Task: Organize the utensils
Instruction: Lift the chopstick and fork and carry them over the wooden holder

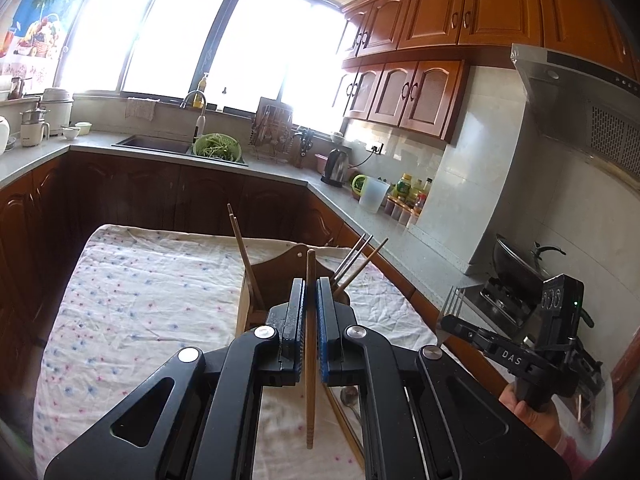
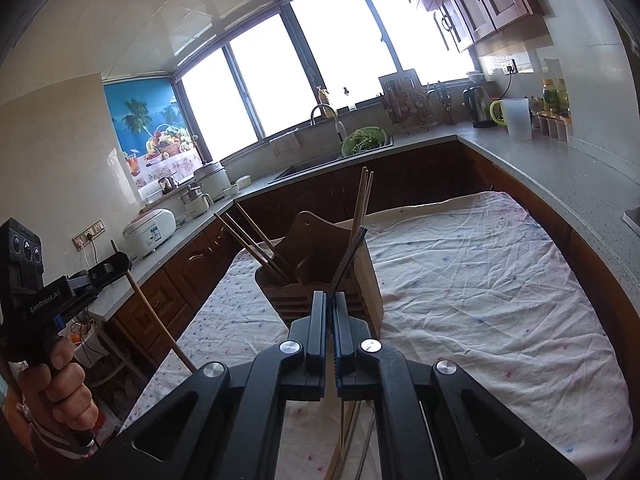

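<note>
Wooden holder (image 2: 320, 276) on the table holds chopsticks (image 2: 256, 242) in separate compartments

Bright windows (image 1: 200, 40), wooden cabinets (image 1: 432, 16), grey counter (image 1: 280, 172), tiled walls (image 1: 472, 152)

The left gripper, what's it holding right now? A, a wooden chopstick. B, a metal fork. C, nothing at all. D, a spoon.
A: the left gripper is shut on a wooden chopstick that runs upright between its pads, while the fork sits in the right gripper.
</note>
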Available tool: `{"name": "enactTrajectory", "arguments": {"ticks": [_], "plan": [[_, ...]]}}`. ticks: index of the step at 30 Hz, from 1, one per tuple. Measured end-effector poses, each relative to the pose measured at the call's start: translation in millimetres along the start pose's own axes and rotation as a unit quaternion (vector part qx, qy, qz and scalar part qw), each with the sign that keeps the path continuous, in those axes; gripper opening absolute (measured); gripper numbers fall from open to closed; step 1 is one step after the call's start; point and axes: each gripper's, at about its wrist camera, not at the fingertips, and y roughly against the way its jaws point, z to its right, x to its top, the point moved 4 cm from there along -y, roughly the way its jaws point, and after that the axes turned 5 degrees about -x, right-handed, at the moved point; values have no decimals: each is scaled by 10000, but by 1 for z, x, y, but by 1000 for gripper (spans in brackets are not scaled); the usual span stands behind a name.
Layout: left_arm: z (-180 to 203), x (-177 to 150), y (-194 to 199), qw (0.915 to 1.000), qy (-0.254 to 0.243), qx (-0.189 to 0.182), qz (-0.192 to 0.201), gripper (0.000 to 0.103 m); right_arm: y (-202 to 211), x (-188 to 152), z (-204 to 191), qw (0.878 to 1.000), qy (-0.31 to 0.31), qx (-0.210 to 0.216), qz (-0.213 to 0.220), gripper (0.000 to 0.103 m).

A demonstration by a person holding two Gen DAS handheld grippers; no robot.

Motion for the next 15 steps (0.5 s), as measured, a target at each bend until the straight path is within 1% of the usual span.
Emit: {"name": "enactTrajectory", "arguments": {"ticks": [7,15], "plan": [[-10,24,-5,9996,33,41,286,4,-11,26,-10,9996,56,86,276,3],[-21,58,-12,9969,96,115,767,4,-26,64,-20,9972,109,214,715,3]]}}
